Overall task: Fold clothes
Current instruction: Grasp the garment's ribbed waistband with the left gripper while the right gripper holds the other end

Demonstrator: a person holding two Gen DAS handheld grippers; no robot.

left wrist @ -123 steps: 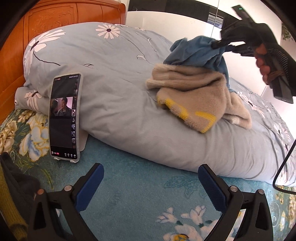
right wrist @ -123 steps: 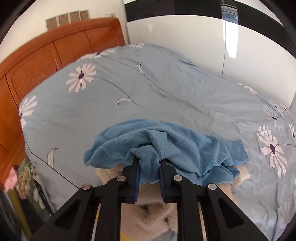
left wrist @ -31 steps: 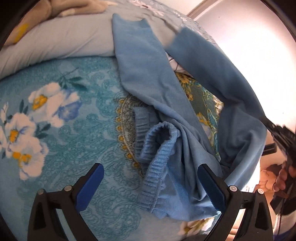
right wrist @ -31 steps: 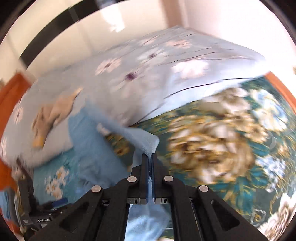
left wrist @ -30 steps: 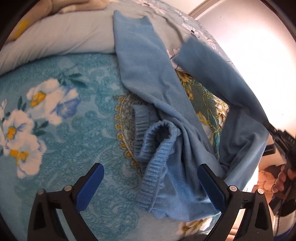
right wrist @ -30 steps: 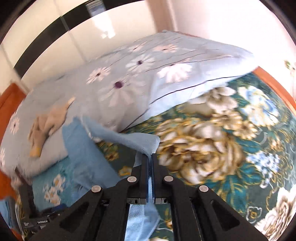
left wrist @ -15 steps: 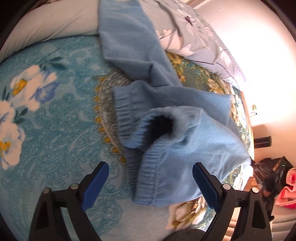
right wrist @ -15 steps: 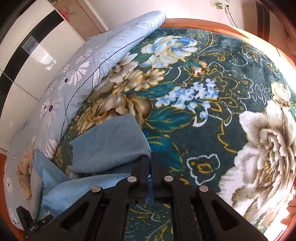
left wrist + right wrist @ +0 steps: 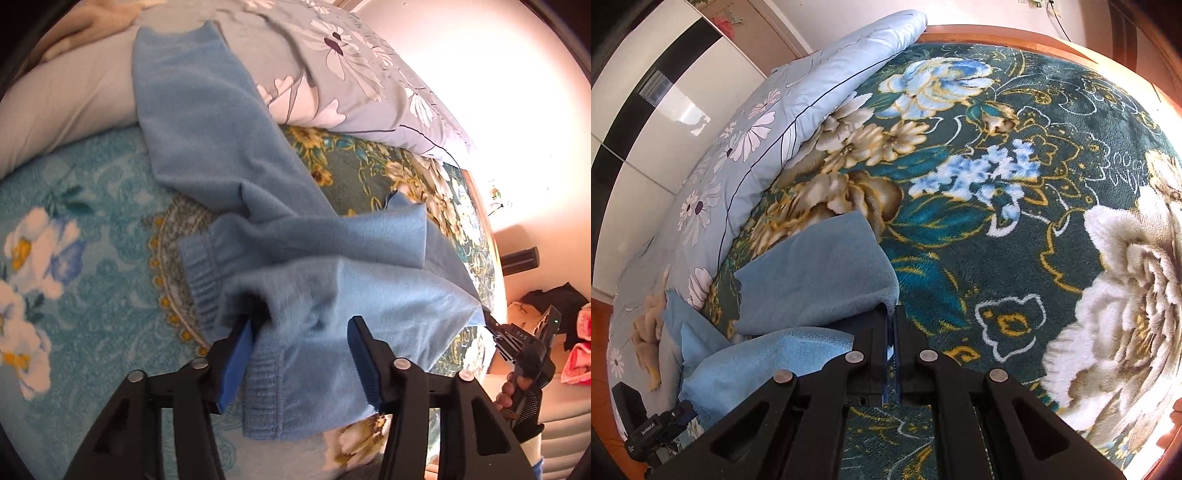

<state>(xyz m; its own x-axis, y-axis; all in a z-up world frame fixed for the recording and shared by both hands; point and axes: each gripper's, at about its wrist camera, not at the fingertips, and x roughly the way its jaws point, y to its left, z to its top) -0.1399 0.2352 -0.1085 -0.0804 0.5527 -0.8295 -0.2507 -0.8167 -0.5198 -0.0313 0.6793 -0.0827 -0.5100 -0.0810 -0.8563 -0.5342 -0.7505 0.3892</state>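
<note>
Blue garment (image 9: 236, 155) sprawled lengthwise from duvet (image 9: 354, 70) across floral bed blanket (image 9: 1015, 229). Left tongs (image 9: 301, 354) spread around ribbed waistband; right tongs (image 9: 893, 343) pinching garment's edge.

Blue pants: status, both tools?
Right tool shut on blue pants, holding one edge above the floral blanket. Left tool open, straddling the ribbed waistband. Nothing in the way.

trousers (image 9: 229, 155) lie on the blanket (image 9: 85, 229), one leg over the duvet (image 9: 74, 88).
</note>
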